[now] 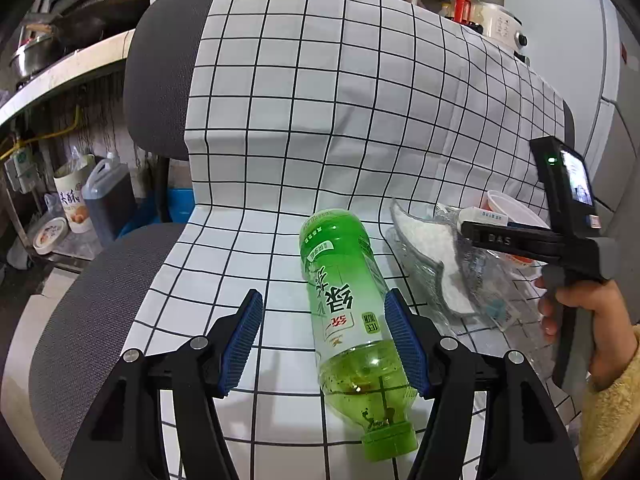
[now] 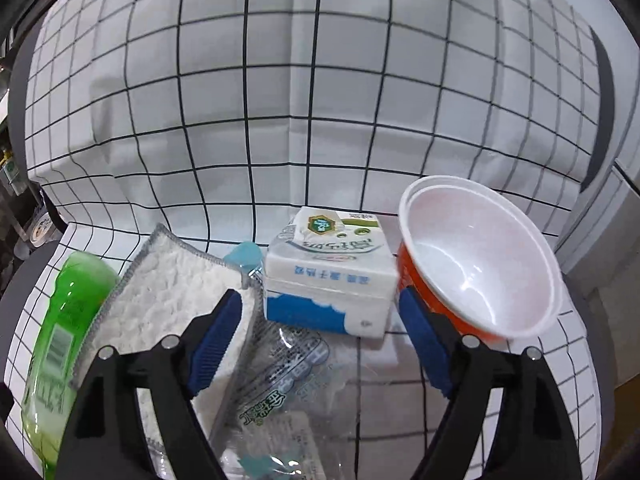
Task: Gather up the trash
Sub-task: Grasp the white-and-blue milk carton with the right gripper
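Note:
A green tea bottle (image 1: 344, 300) lies on the checked cloth (image 1: 320, 80), cap toward me. It sits between the jaws of my open left gripper (image 1: 324, 344): the right pad (image 1: 406, 340) is against its side and the left pad is well apart from it. My right gripper (image 2: 320, 344) is open above a crushed clear plastic bottle (image 2: 280, 376). Just beyond its tips lies a white and blue milk carton (image 2: 328, 280). A white rag (image 2: 168, 292) is under its left finger, and an orange bowl with a white inside (image 2: 480, 256) is beside its right finger.
The cloth drapes over a grey mesh office chair (image 1: 160, 64). A hand (image 1: 580, 308) holds the right gripper's handle at the right. Jugs and a can (image 1: 104, 196) stand on the floor at the left, under a shelf with pots (image 1: 36, 52). A grey cabinet (image 2: 612, 232) is at the right.

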`<state>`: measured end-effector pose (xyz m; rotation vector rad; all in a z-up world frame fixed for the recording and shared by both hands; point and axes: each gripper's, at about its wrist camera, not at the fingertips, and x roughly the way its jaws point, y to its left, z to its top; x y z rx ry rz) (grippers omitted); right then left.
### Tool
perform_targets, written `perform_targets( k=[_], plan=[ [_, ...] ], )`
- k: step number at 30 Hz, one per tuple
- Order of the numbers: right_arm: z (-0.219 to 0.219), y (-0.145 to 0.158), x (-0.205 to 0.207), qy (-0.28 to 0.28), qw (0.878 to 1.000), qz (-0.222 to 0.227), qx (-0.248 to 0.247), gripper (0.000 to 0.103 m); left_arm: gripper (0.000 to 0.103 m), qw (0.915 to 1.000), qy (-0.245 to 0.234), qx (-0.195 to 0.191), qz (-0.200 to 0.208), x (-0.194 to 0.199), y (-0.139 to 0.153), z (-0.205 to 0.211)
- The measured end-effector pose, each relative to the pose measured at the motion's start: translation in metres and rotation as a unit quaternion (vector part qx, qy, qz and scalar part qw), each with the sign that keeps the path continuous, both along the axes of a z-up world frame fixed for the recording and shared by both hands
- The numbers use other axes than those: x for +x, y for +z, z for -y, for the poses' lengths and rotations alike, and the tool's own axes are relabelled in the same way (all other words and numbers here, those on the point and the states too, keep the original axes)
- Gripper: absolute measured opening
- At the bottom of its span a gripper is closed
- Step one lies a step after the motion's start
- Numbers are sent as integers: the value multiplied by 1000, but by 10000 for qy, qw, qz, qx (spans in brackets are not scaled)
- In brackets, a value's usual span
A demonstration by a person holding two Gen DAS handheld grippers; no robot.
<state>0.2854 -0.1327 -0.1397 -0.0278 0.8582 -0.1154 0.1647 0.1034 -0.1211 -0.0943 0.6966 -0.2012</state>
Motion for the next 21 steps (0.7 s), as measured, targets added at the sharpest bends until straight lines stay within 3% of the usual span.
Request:
perform_targets(
  k=[3,9,12,15,21],
  plan=[
    [5,-3,10,-150,9997,-101,161,81,64,10000,-46,-62,-20,0,-1,2],
    [34,5,13,-439,9927,138,1114,81,64,10000,-94,22,13,-5,0,9],
    [35,3,19,-453,9936,26,1032,80,64,9999,-94,62,10,-6,1,13],
    [33,-3,24,-506,9951,-31,847,73,64,9999,-113,92,10,-7,3,19],
    [25,23,-10,-193,9950,424,888,70,64,9998,-115,187,-26,-10,3,28]
  ],
)
